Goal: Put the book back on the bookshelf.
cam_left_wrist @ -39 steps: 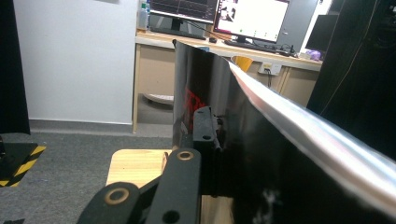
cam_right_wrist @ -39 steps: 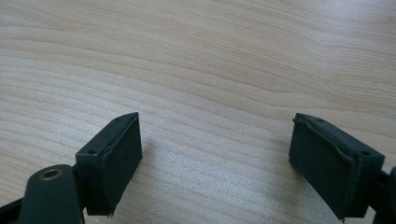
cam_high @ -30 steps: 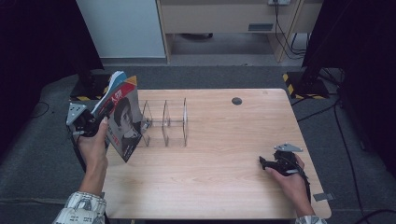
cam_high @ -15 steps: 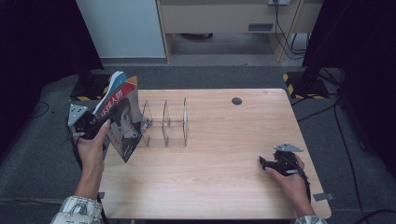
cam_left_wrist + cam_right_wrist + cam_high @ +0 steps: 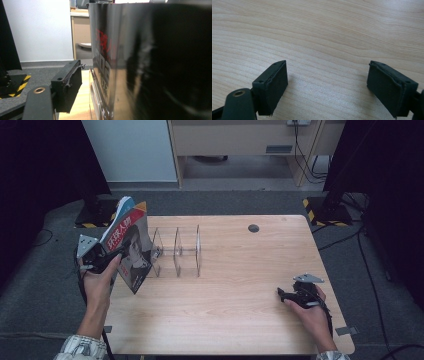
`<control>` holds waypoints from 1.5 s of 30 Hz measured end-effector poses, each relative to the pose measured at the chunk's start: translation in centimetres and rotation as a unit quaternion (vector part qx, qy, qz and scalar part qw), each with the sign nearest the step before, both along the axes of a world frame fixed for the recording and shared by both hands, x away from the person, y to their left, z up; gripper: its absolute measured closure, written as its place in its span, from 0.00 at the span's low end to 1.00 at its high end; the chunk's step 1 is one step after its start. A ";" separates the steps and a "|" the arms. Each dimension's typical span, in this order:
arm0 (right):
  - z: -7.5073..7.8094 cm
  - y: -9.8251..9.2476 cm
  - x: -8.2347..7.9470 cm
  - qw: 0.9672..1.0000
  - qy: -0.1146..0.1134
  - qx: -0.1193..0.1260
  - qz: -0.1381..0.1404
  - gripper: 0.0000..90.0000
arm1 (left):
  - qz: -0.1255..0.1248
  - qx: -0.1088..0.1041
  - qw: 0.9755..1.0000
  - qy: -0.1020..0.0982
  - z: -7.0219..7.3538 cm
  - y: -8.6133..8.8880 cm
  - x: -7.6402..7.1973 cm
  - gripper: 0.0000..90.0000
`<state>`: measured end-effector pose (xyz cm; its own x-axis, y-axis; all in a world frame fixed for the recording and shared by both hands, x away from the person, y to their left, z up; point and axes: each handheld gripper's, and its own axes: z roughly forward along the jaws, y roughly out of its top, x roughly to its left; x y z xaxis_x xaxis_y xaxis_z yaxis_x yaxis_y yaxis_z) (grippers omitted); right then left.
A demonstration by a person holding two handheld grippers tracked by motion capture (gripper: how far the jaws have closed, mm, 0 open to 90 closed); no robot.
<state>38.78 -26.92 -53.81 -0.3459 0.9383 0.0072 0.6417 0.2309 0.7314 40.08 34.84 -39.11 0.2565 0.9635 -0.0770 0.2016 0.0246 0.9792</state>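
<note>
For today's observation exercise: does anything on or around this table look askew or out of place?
Yes: the magazine leans tilted at the left end of the clear rack, overhanging the table edge, not upright in a slot. The left tool, jaws just opening, has let go.

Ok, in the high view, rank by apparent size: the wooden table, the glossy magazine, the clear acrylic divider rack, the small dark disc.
1. Wooden table
2. Glossy magazine; clear acrylic divider rack looks similar, and its see-through walls make ranking unsure
3. Small dark disc

A small dark disc (image 5: 253, 228) lies near the wooden table's (image 5: 240, 320) far edge.
</note>
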 end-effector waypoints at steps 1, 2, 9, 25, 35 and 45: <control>0.0 0.0 0.0 1.000 0.000 0.000 0.000 0.19 | -0.001 0.000 1.000 0.000 0.0 0.0 -0.1 0.24; 0.0 0.0 0.0 1.000 0.000 0.001 0.000 0.19 | -0.003 0.002 1.000 0.001 0.0 -0.1 -0.1 0.23; 0.0 0.0 0.0 1.000 0.000 0.001 0.000 0.19 | -0.002 0.012 1.000 0.003 -0.3 -0.1 -0.5 0.17; 0.0 0.0 0.0 1.000 0.001 0.001 -0.001 0.19 | -0.003 0.014 1.000 0.014 -1.5 0.4 -1.5 0.14; 0.0 0.0 0.0 1.000 0.001 0.001 -0.001 0.19 | -0.008 0.026 0.999 0.024 -2.1 0.3 -2.2 0.13; 0.0 0.0 0.0 1.000 0.001 0.001 -0.001 0.19 | -0.012 0.028 0.999 0.028 -2.9 0.4 -2.8 0.11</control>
<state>38.78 -26.87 -53.82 -0.3443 0.9388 0.0095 0.6436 0.2286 0.7304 37.30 35.22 -42.01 0.2761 0.9604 -0.0381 0.2554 -0.0351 0.9662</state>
